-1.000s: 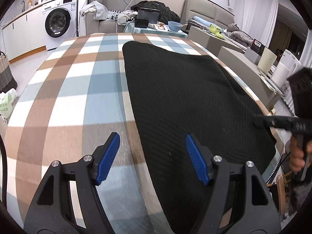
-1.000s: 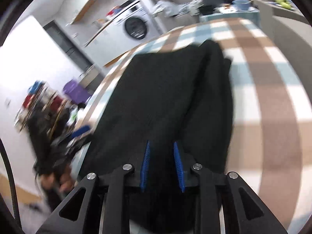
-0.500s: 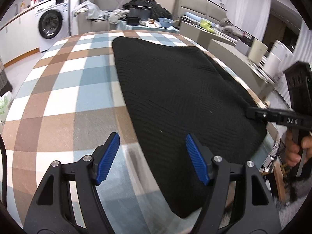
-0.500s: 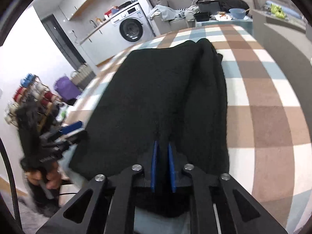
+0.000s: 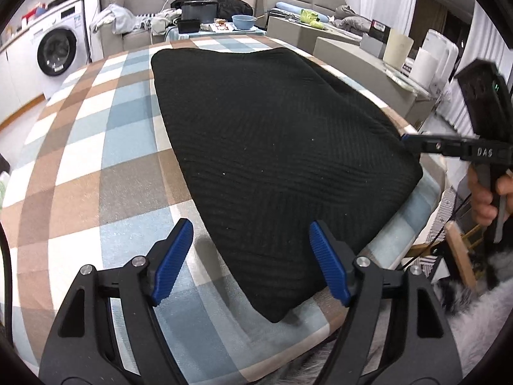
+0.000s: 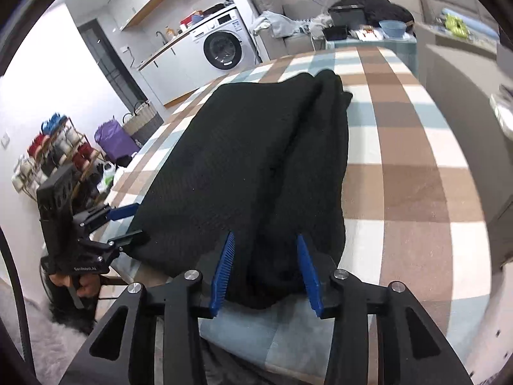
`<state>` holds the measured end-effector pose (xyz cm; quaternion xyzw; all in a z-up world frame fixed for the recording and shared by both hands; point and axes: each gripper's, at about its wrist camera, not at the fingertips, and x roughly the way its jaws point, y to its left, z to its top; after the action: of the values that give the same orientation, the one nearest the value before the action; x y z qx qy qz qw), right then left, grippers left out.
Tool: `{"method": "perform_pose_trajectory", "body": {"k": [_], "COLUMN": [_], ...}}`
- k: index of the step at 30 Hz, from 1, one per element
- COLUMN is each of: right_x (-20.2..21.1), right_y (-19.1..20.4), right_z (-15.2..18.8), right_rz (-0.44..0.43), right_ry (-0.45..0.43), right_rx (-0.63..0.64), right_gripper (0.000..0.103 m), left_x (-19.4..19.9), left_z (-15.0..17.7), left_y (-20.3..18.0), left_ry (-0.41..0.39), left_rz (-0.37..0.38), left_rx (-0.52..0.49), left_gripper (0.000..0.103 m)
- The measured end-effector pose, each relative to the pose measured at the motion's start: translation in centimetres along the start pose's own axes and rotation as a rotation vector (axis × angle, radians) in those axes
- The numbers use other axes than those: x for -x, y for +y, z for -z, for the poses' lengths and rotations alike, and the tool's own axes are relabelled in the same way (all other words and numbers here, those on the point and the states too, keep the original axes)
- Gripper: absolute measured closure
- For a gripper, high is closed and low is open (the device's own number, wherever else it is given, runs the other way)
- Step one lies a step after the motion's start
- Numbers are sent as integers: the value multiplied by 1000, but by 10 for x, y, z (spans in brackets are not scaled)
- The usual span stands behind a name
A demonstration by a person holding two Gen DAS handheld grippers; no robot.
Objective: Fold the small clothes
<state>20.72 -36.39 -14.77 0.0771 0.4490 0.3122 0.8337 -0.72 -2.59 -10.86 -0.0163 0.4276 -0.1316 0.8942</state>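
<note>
A black knit garment (image 5: 272,147) lies flat on the checked tablecloth (image 5: 96,166), folded lengthwise, with a doubled ridge along its right side in the right wrist view (image 6: 256,166). My left gripper (image 5: 250,256) is open and empty, its jaws astride the garment's near left corner. My right gripper (image 6: 264,269) is open, its blue pads either side of the garment's near hem, holding nothing. It also shows at the garment's right edge in the left wrist view (image 5: 407,138). The left gripper shows at the garment's left corner in the right wrist view (image 6: 128,224).
The table's front edge runs just under both grippers. A washing machine (image 5: 57,54) stands back left. A sofa with clothes (image 5: 211,3) and a side table with a blue bowl (image 5: 243,21) lie beyond the table. A shelf of yarn (image 6: 54,154) and a purple bag (image 6: 113,139) stand on the left floor.
My right gripper, shut on the garment's near hem before, has opened and let it go. My left gripper stayed open and drew back toward the near corner.
</note>
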Motion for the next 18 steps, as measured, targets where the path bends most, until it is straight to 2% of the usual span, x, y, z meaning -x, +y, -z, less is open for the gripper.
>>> {"method": "perform_pose_trajectory", "body": {"k": [3,4,5,6,8,11,12,13,15,17,18], "right_x": [0,5,11,14,16,4,-2,-7,-12,-19,-22], "right_y": [-5,-5,-7,-6,-8,-11,-9,-5,5,16,18], "right_z": [-2,-2,-3,-4,-4,-3,-2,-2,-2,-1,-2], "right_rz": [-21,-20,-2,23,52,21,21,20,40,87,106], "right_ry": [-19,-38,-58,-67,-74,-45,-33,-24,-33,-24,-22], "right_rx": [-39,-45,-44,-38,-25,-54,-53,-39,3,54,62], "right_gripper": [54,49,34,30,29,29,29,29,31,64,67], "left_x": [-1,-1,-1,-2,-5,-8,-8,-8,-10,-12,-11], "left_z": [-2,-2,-3,-4,-5,-7,-8,-9,-11,-14,-16], "left_y": [8,10,13,15,19,22,22,21,18,16,18], "left_ry": [0,-1,-5,-10,-10,-10,-13,-23,-33,-36,-43], "left_rz": [4,2,-2,-7,2,34,44,46,24,12,11], "left_rx": [51,59,65,73,91,127,127,122,99,87,90], "left_gripper": [30,30,30,30,30,31,33,44,68,78,84]}}
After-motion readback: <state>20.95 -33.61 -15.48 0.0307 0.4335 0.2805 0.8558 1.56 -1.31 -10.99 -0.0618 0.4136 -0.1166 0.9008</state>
